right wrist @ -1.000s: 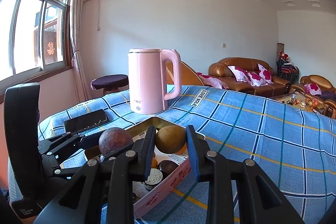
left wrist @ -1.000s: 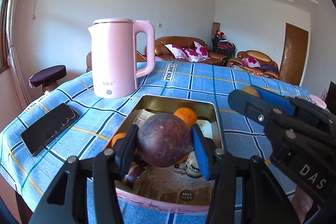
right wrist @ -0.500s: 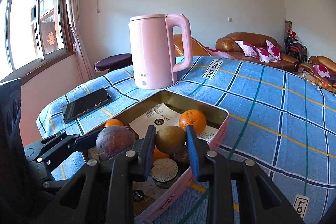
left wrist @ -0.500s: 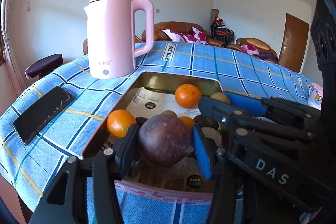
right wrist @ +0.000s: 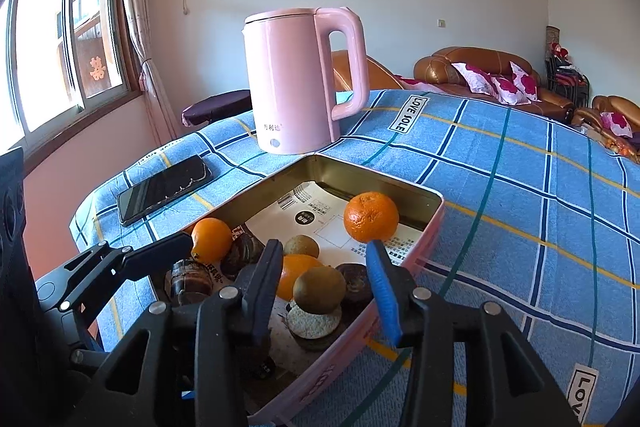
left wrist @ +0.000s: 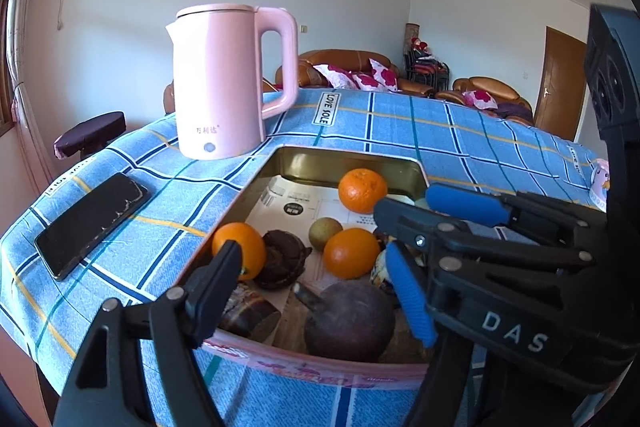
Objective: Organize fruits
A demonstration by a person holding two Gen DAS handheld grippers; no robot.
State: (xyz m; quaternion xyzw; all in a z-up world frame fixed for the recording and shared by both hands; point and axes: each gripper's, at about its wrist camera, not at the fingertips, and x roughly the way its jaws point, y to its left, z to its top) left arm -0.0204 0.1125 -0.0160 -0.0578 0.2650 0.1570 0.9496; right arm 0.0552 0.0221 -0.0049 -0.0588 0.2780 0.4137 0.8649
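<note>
Three oranges are sitting in one tin (left wrist: 352,163): one far (left wrist: 362,190), one left (left wrist: 239,249), one middle (left wrist: 351,252). Two small green-brown fruits are lying there, one mid-tin (left wrist: 325,228) and one near the right (right wrist: 319,289). One large dark purple fruit (left wrist: 349,321) is resting at the near wall. One kettle (left wrist: 224,85) and one phone (left wrist: 91,223) are standing outside the tin.

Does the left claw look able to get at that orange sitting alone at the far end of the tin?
Probably yes. The left claw is open and empty, and the far orange sits apart from the other fruit on bare paper in the tin. The right claw pokes in close beside it, though, and might crowd the approach.
</note>
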